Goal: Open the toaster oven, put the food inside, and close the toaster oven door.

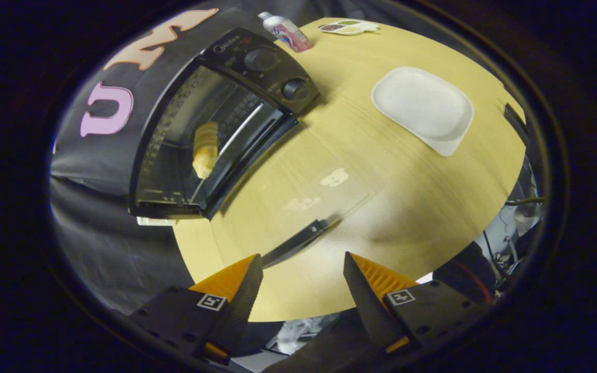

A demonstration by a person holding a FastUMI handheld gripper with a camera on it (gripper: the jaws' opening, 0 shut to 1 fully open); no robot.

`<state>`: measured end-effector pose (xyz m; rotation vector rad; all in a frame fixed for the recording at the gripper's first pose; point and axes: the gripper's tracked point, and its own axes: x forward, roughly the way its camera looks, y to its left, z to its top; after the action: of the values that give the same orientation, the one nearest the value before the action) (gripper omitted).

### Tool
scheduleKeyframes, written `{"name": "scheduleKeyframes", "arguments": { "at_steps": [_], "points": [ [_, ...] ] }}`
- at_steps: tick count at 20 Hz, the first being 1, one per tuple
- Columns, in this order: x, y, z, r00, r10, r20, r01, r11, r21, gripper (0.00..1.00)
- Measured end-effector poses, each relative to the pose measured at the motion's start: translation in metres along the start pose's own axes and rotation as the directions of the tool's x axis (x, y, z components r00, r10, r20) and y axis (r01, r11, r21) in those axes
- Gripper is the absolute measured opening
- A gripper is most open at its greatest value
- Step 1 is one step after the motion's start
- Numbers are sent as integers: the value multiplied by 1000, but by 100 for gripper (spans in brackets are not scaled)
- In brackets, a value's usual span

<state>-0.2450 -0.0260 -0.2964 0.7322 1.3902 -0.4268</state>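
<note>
Spread wide with nothing gripped, the fingers point(303, 274) are held above the near edge of the surface point(381, 207), a round top of pale wood grain. Beyond them, the boxy black toaster oven point(215, 129) is seen at the far left, its glass door point(288, 202) laid flat and open, the dark bar handle point(298, 241) just ahead of the fingers. A ridged, golden piece of food point(205, 149) is seen inside on the rack. To the right, well apart, a smooth white rounded plate point(423, 109) is set. Farther off, a small bottle point(285, 31) and a divided dish point(349, 27) are placed.
</note>
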Motion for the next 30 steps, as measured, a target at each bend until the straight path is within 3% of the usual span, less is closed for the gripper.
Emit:
{"name": "scheduleKeyframes", "arguments": {
  "at_steps": [4, 10, 14, 18, 25, 30],
  "points": [
    [13, -8, -6, 998, -62, -16, 59, 985, -161, 96],
    [41, -11, 2, 993, -113, 42, 120, 916, -383, 96],
    [54, -4, 0, 996, -84, 44, 95, 886, -454, 96],
    [48, 5, 10, 992, -37, 120, 102, 789, -605, 96],
    [21, 26, 20, 989, 41, 142, 54, 794, -605, 96],
    [-12, 53, 39, 975, 115, 190, 15, 819, -573, 96]
  ]
}}
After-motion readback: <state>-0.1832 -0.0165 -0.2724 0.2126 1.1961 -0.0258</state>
